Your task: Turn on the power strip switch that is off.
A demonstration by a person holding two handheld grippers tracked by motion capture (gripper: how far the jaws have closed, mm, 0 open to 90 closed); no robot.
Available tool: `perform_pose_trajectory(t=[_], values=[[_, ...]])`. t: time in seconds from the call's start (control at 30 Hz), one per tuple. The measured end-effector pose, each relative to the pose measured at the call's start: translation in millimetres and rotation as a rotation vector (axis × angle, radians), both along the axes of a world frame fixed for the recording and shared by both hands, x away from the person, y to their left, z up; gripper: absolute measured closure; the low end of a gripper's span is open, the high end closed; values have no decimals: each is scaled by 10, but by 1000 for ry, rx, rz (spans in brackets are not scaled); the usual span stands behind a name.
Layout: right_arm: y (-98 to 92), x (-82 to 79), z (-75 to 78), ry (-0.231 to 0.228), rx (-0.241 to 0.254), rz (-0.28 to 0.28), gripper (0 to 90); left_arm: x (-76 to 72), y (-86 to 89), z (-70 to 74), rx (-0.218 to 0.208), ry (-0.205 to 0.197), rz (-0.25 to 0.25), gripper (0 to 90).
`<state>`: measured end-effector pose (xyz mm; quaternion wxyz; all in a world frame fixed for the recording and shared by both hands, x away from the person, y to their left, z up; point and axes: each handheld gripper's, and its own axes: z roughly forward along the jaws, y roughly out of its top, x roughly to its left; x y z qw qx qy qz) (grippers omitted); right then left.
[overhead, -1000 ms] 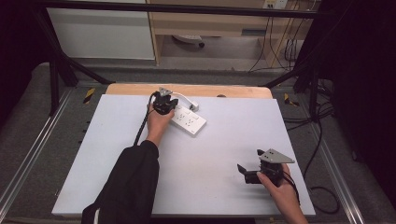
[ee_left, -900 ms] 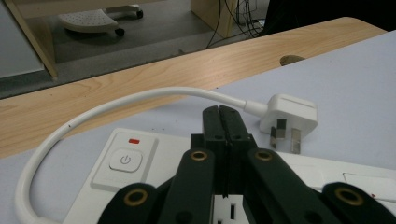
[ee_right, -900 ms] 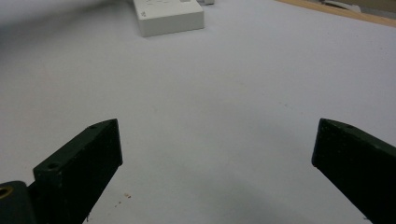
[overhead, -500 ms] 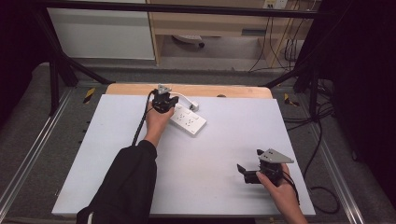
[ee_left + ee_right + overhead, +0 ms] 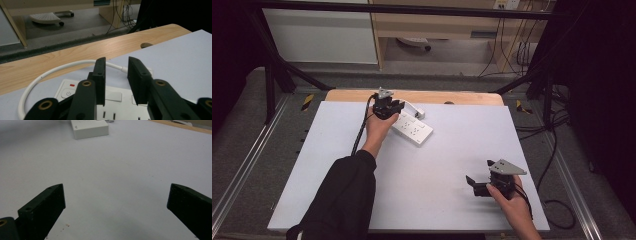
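A white power strip [image 5: 413, 130] lies at the far middle of the white table [image 5: 437, 165], its white cable [image 5: 412, 106] looping toward the wooden back edge. My left gripper [image 5: 394, 108] hovers over the strip's switch end. In the left gripper view its jaws stand a narrow gap apart [image 5: 116, 62] above the strip [image 5: 112, 96], with the cable [image 5: 50, 73] curving just behind them and nothing held. My right gripper [image 5: 473, 184] rests near the front right, open wide [image 5: 116, 195] over bare table, the strip [image 5: 90, 128] far ahead of it.
A wooden strip [image 5: 452, 97] runs along the table's far edge with a round hole [image 5: 146, 45] in it. Black frame bars [image 5: 277, 75] stand at the back corners, and loose cables [image 5: 557, 150] hang off the right side. A wheeled base [image 5: 47, 17] sits on the floor beyond.
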<state>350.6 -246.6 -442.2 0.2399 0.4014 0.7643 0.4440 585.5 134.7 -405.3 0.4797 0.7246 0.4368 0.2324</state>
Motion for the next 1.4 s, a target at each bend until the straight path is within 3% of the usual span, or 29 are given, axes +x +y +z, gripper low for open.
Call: perform_pose_trajectory(t=[0.37,0.83,1.07,1.2,1.4], values=[[-6,3,-2,0,0,-1,22,2,30,17,-25,-5,-2,560],[-4,5,-4,2,-2,1,22,-30,61,89,-53,2,-1,319],[1,11,-8,6,0,1,22,-39,95,116,-63,28,11,105],[0,9,-8,5,0,2,22,-36,105,108,-58,52,15,60],[5,8,-9,7,-2,3,22,-71,111,144,-30,70,36,66]])
